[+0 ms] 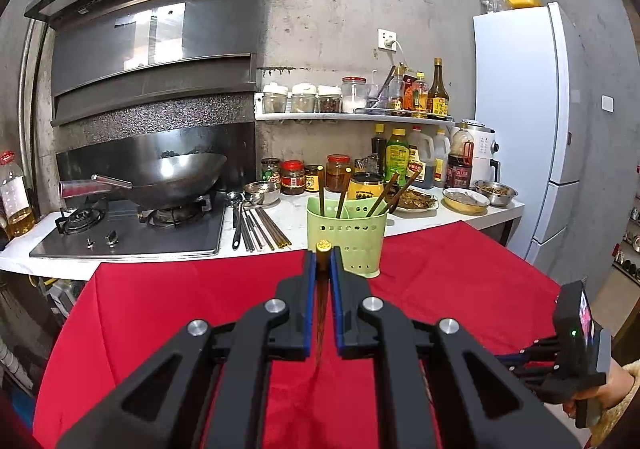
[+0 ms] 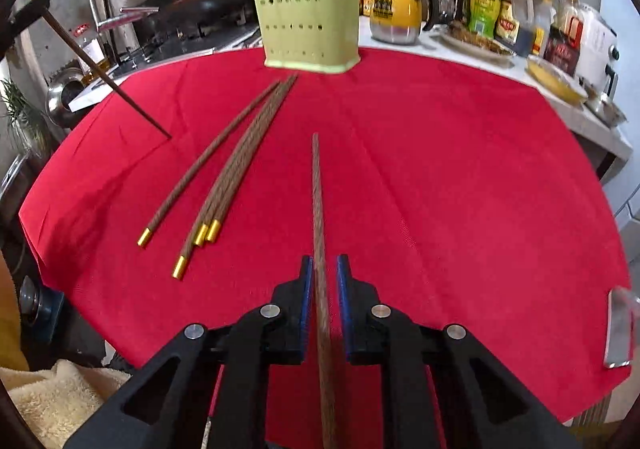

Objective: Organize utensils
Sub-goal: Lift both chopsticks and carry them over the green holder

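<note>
On a red tablecloth point(image 2: 460, 177) beside a kitchen counter, the left gripper point(image 1: 323, 261) is gripping a single brown chopstick point(image 1: 322, 289), its blue pads pressing the stick near its gold cap while the thin end is pointing down toward the cloth. To the right of that raised stick, four more chopsticks point(image 2: 224, 185) are lying loose on the cloth, their gold caps pointing toward the camera and their tips fanning toward the green holder point(image 2: 310, 25). The holder is standing upright at the far edge of the cloth, with four chopsticks already leaning inside it. Farther right, the right gripper point(image 2: 323, 269) is straddling another chopstick point(image 2: 320, 217), its jaws standing slightly apart on either side; whether the pads are actually touching the stick cannot be told.
</note>
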`<move>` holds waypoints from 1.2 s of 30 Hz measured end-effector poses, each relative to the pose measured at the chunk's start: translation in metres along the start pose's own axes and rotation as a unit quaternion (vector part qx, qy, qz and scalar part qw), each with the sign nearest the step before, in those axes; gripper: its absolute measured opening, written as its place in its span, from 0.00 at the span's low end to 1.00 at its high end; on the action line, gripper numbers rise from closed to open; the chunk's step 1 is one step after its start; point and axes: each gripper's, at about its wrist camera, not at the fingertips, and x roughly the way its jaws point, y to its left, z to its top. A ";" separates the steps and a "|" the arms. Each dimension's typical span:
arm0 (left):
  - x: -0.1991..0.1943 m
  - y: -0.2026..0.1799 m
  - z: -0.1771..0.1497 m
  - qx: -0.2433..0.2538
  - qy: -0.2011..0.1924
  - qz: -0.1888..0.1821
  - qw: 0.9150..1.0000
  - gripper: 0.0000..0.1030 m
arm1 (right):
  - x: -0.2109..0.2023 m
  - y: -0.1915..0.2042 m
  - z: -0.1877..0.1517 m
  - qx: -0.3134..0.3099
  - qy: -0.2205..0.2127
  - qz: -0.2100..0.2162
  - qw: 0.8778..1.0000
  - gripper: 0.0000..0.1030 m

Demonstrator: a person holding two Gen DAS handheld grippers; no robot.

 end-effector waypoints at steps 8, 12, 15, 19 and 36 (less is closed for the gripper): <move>0.002 0.006 0.000 -0.011 -0.009 0.001 1.000 0.07 | 0.023 0.002 0.023 -0.012 -0.012 -0.020 1.000 0.07; 0.002 0.005 -0.001 -0.010 -0.015 0.000 1.000 0.07 | 0.049 -0.001 0.058 -0.006 -0.013 -0.020 1.000 0.07; 0.002 0.005 -0.003 -0.010 -0.016 0.001 1.000 0.07 | 0.064 -0.001 0.077 -0.007 -0.014 -0.023 1.000 0.07; 0.001 0.007 -0.003 -0.012 -0.014 0.002 1.000 0.07 | 0.062 -0.003 0.075 -0.001 -0.009 -0.017 1.000 0.17; -0.001 0.005 -0.004 -0.010 -0.010 0.006 1.000 0.07 | -0.002 0.008 -0.019 -0.004 -0.045 -0.039 0.998 0.17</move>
